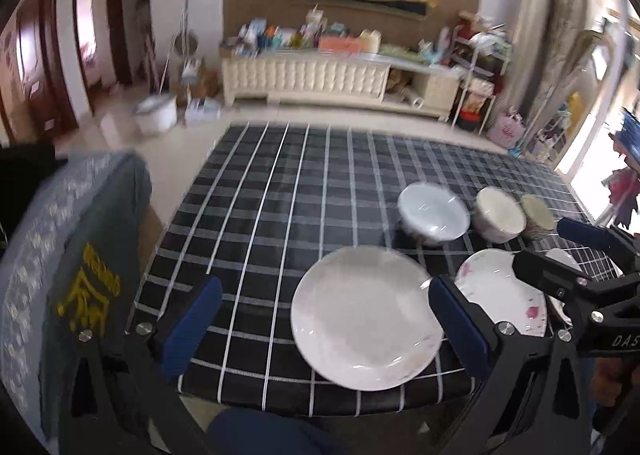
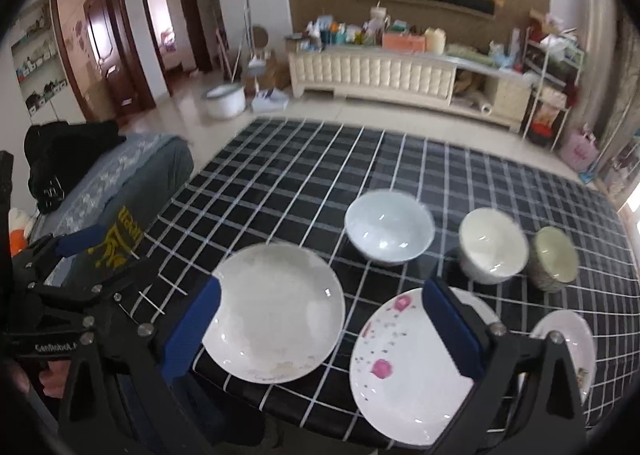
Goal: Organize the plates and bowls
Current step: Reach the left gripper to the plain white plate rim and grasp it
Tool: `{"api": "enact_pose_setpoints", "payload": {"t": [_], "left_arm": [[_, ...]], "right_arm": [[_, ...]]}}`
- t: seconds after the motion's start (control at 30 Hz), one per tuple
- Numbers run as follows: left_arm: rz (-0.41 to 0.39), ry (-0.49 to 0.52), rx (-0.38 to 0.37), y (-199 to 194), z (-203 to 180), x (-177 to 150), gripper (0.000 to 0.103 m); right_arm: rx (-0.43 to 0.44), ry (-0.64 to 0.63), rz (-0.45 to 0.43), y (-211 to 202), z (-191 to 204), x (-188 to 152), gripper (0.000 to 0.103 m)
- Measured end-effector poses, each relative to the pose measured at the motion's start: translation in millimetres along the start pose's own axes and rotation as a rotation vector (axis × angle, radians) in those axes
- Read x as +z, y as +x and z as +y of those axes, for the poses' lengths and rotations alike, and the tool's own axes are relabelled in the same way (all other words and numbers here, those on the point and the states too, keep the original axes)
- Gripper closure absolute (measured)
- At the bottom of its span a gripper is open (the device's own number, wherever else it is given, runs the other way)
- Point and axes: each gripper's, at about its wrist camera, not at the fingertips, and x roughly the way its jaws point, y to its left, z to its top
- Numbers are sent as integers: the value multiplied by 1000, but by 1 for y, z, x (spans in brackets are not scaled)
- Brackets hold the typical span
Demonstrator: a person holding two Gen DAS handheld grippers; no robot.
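Note:
Near the front edge of the black checked table [image 2: 304, 171] lie a plain white plate [image 2: 276, 311], a white plate with pink flowers [image 2: 404, 371] and a small plate [image 2: 576, 343]. Behind them stand a pale blue bowl [image 2: 390, 227], a cream bowl [image 2: 492, 245] and a small green patterned bowl [image 2: 554, 259]. My right gripper [image 2: 322, 331] hangs open above the gap between the two larger plates, holding nothing. My left gripper [image 1: 328, 319] is open over the plain plate [image 1: 364, 319], its right finger above the flowered plate [image 1: 500, 291], touching neither.
A seat draped in grey-blue cloth [image 1: 80, 235] stands close to the table's left side. On the floor beyond sit a white bucket [image 2: 224, 99] and a long cream cabinet [image 2: 372, 71] loaded with clutter. The far half of the tablecloth [image 1: 280, 183] carries no dishes.

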Motion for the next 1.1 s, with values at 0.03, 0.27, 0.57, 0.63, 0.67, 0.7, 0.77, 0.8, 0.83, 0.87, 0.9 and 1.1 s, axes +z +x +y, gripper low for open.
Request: {"api": "enact_pose_setpoints", "payload": {"t": [0.03,0.27,0.57,0.63,0.67,0.7,0.77,0.8,0.83,0.87,0.9,1.1], "left_arm": [[29,-12,-4,11,6,-1,1],[177,-52,-13,71,25,-23,30],[294,-69,16,116,34,-40,38],[305,-57,14,123,34,-40,38],[315,-55,14,126,34,-42,41],[322,-56,13,129,32,-43,43],[342,-64,17,136,34,-46,47],[351,-68,15,138,35,-48,50],[360,-73,13,140,36,-50,53],[367,-80,10,142,37,-51,61],[374,-87,2,144,37,-52,70],[390,-99,-68,147,33,-54,85]], "right_arm": [[9,-3,26,10,0,-1,8],[38,-4,199,79,-4,-15,35],[28,-4,303,126,-13,-22,47],[32,-4,320,132,-14,-25,50],[31,-8,324,133,-14,-26,53],[31,-11,327,136,-14,-26,55],[31,-15,331,138,-15,-26,60],[27,-19,330,141,-14,-26,62],[22,-21,332,143,-13,-25,63],[17,-22,336,144,-14,-26,66],[7,-24,345,147,-14,-26,70],[-10,-8,359,151,-19,-29,77]]}}
